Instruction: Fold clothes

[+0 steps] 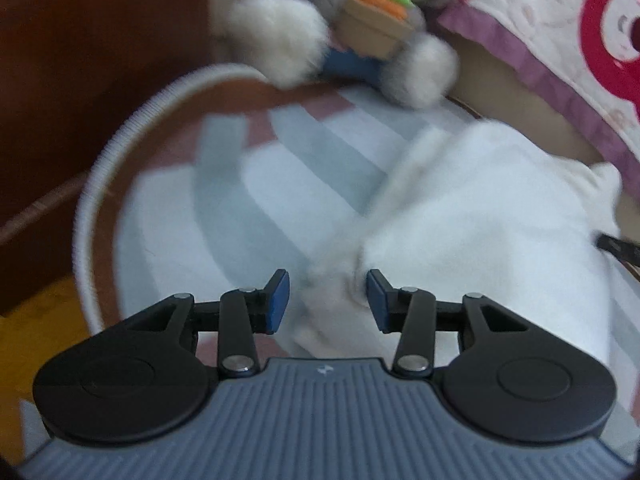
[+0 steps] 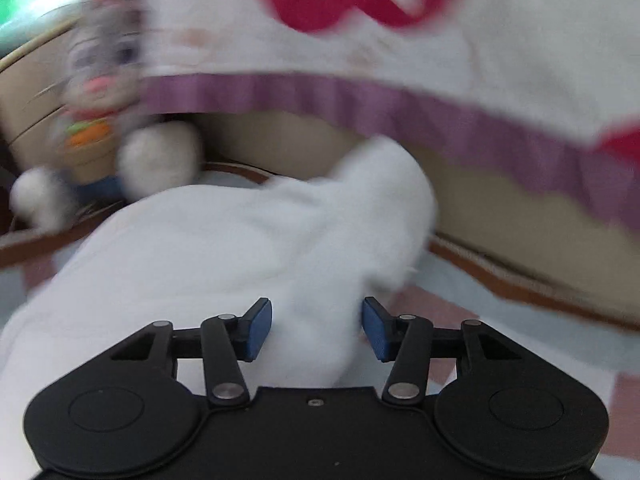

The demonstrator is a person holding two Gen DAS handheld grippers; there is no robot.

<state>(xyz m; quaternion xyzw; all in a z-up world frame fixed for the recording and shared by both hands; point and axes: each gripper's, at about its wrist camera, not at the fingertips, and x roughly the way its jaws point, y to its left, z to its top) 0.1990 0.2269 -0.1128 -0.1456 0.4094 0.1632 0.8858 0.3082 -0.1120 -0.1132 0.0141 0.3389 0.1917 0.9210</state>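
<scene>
The left tongs (image 1: 327,300) are apart, with a bunched bit of the white cloth (image 1: 480,220) sitting in the gap between the blue pads (image 1: 278,300). The right pad touches the cloth, but the left pad has a small space beside it, so the tongs are not squeezing it. The white cloth lies in a soft heap on a striped sheet (image 1: 248,184) with pale blue, white and pink bands. It spreads from the near middle out to the right.

The right tongs (image 2: 317,328) are apart too. The white cloth (image 2: 240,240) runs between them and fills the space, but the pads (image 2: 258,330) do not pinch it. One end of the cloth rises in a bump on the far side, near a beige wall.

A fluffy grey and white toy bunny (image 1: 344,28) sits on the far side, holding a little tan pot with an orange carrot. A white blanket (image 2: 320,40) with a purple edge and big red shapes hangs on the far right. A white ribbed hose (image 1: 116,152) curves along the left side of the sheet. Both pictures are blurry
</scene>
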